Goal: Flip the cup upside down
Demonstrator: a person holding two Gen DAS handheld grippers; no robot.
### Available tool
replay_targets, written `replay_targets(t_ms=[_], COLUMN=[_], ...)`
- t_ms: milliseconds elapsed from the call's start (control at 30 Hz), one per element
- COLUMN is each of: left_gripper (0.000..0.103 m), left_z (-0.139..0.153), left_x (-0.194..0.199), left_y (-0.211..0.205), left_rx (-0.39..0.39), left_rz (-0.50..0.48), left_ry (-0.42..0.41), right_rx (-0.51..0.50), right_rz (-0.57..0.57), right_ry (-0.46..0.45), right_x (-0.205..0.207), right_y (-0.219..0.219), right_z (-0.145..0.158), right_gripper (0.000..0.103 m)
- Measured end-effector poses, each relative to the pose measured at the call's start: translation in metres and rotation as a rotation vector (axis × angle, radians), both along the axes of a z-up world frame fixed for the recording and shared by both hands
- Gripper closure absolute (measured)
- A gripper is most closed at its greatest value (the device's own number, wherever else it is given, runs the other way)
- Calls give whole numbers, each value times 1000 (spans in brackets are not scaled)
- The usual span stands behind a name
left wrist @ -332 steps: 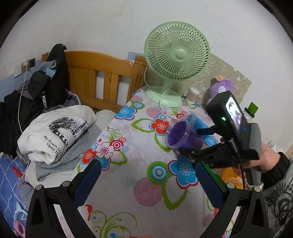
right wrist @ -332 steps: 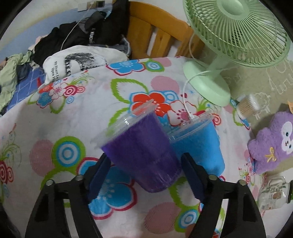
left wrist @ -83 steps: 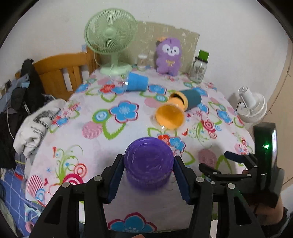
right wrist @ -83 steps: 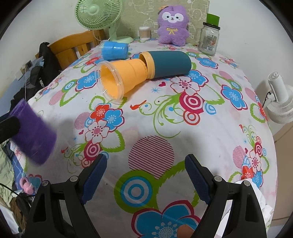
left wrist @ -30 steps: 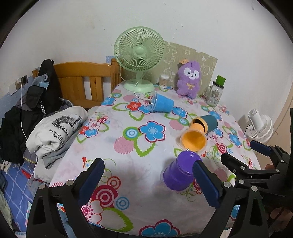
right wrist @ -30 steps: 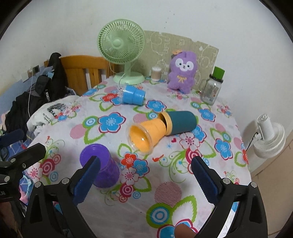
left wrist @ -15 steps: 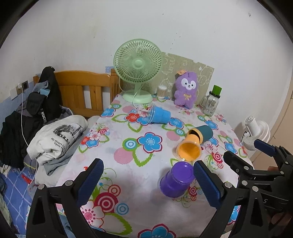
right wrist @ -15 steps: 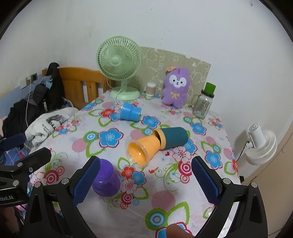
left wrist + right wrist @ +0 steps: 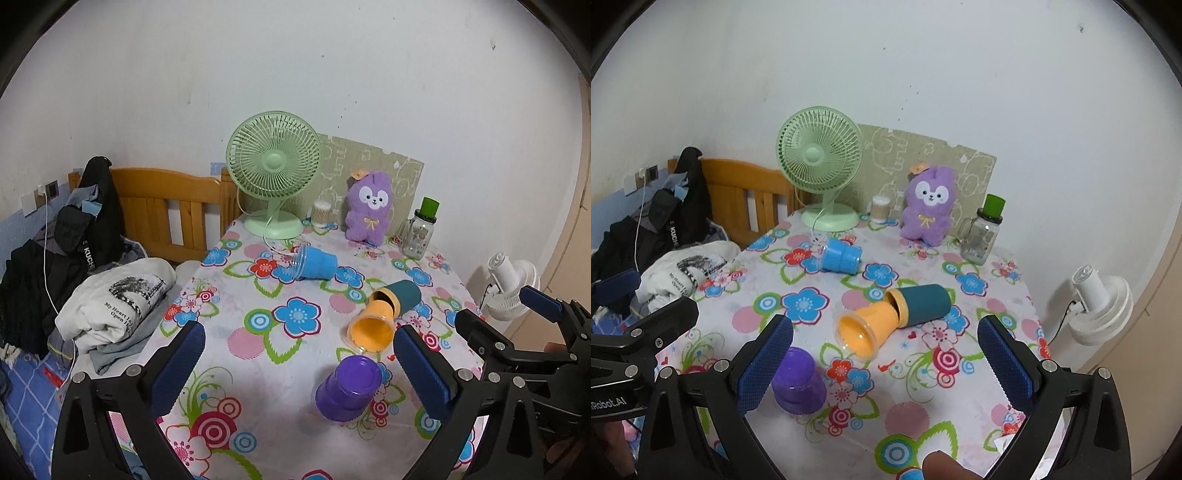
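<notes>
A purple cup (image 9: 348,387) stands upside down on the flowered tablecloth near the front edge; it also shows in the right wrist view (image 9: 798,384). An orange cup (image 9: 370,329) lies on its side, nested in a teal cup (image 9: 405,293). A blue cup (image 9: 316,262) lies on its side further back. My left gripper (image 9: 301,373) is open and empty, raised above the table in front of the purple cup. My right gripper (image 9: 884,365) is open and empty, also held back above the table.
A green fan (image 9: 273,173), a purple plush toy (image 9: 369,206), a cotton swab jar (image 9: 319,214) and a glass jar with a green lid (image 9: 419,234) stand at the back. Folded clothes (image 9: 110,299) lie on the bed to the left. A white fan (image 9: 1099,306) stands right of the table.
Both grippers have drawn back and up from the table, so the view is wider. The purple cup stays upside down where it was let go.
</notes>
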State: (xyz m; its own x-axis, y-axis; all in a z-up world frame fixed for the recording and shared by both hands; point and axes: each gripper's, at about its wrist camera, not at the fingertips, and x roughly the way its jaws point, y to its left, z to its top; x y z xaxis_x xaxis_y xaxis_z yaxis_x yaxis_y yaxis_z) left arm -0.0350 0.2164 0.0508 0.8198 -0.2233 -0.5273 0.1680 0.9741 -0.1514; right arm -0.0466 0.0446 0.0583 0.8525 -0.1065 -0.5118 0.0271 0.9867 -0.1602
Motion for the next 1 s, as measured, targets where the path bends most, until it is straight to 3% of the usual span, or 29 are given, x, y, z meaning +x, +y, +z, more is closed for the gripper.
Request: replay_targets(t_ms=[1000], left_gripper=[0], left_z=[-2], left_x=[3], left_y=[3], left_rx=[12], left_rz=[15], left_ry=[3], right_rx=[4], right_rz=[-3], right_ry=[0], right_x=[2], right_y=[2], right_z=[0], right_gripper=[1])
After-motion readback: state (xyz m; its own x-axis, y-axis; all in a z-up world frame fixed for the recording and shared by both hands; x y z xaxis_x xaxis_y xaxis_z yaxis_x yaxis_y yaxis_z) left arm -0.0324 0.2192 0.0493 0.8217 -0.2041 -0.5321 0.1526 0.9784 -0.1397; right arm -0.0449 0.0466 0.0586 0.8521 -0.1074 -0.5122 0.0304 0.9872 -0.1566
